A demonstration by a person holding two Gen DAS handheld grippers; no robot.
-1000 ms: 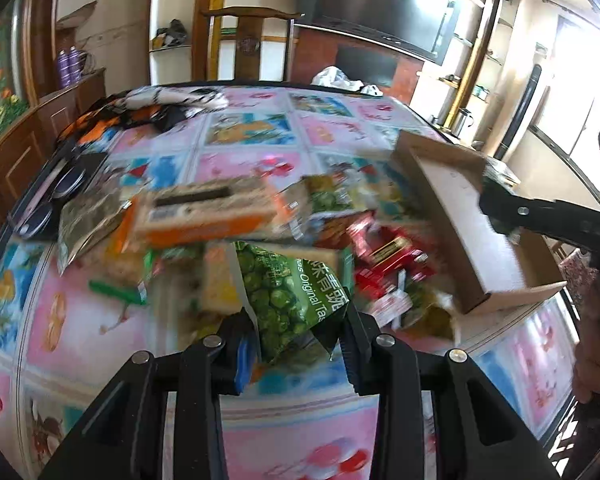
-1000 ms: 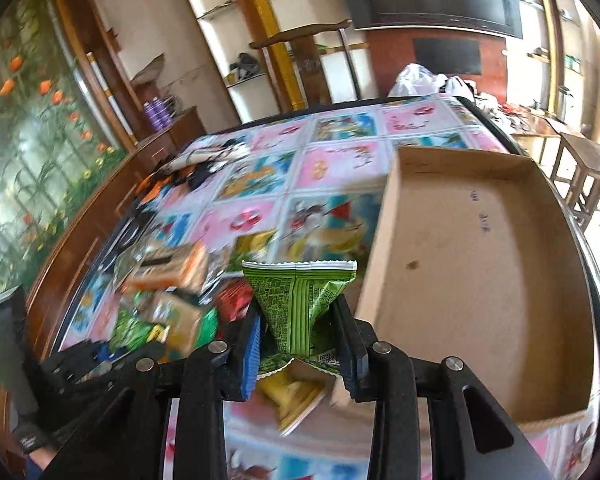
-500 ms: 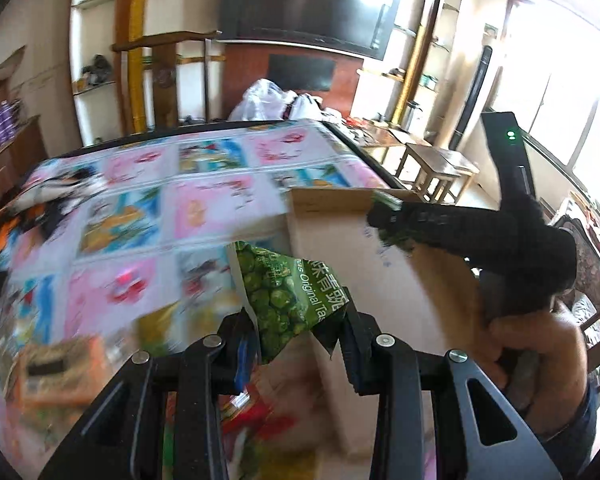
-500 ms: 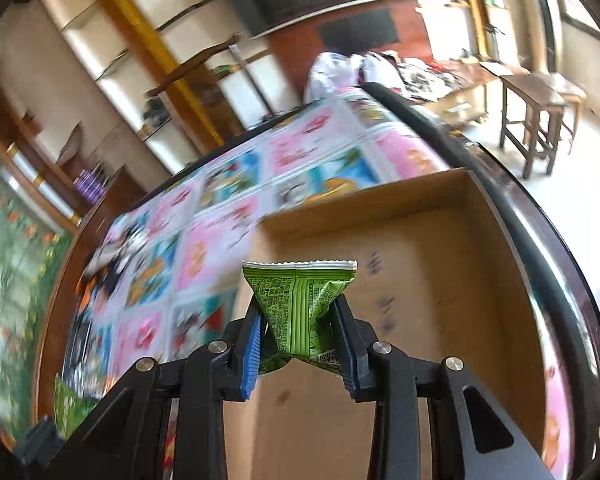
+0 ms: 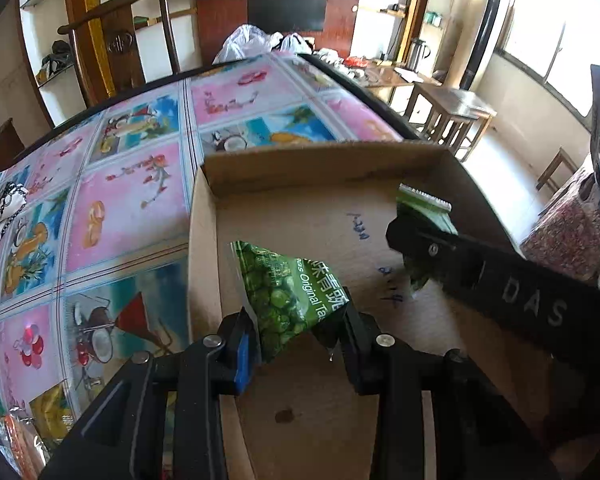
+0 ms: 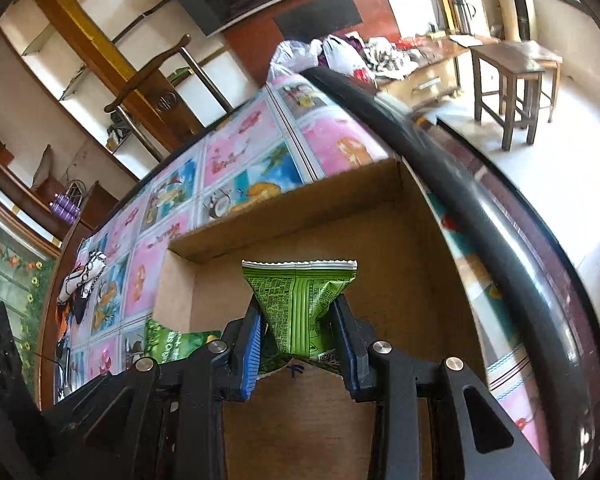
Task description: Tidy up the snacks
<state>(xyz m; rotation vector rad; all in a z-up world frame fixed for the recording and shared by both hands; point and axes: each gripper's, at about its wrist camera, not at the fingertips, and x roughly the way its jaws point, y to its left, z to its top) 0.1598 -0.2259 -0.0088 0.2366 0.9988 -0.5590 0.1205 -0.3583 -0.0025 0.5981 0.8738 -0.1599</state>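
Two green snack packets hang above the bare floor of an open cardboard box (image 5: 204, 240) on a table (image 5: 132, 196) covered in a bright fruit-print cloth — neither packet touches the cardboard yet. The green-pea packet (image 5: 288, 292) sits pinched at its lower end in the left gripper (image 5: 296, 344), over the box's near left part just inside the left wall; the light-green packet (image 6: 300, 304), its crimped seal uppermost, is clamped the same way in the right gripper (image 6: 300, 350), farther in and to the right. Both sets of jaws are drawn in tight on the foil, creasing it, with nothing else between them. The risk, by the look of it, is the crowding: the right gripper's arm reaches across the box just beyond the left one's packet, so a release or a swing made together could knock one packet against the other tool or flick it over the low left wall onto the cloth. A few more snacks (image 5: 48, 412) lie on the table at the near left, well apart from the box.
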